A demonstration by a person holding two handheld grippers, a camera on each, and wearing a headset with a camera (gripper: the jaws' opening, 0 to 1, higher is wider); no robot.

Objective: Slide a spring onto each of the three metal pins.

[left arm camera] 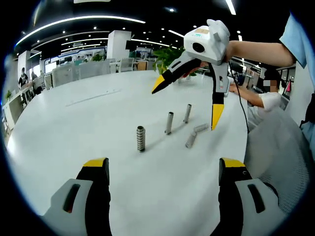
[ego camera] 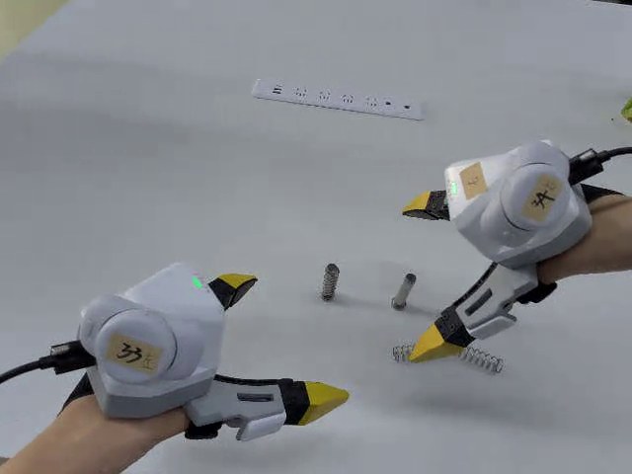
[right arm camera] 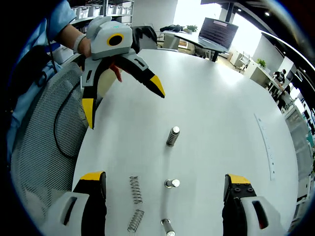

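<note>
Left hand-held gripper point(ego camera: 288, 339) splayed, right point(ego camera: 420, 276) likewise, seemingly aloft

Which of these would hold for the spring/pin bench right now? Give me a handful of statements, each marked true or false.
1. One pin already carries a spring. True.
2. The two loose springs lie beside the left tool. False: they lie by the lower jaw tip of the right tool.
3. Both tools are open and hold nothing. True.
4. The two bare pins lie flat on the table. False: they stand upright.
5. A power strip lies on the table beyond the pins. True.
</note>
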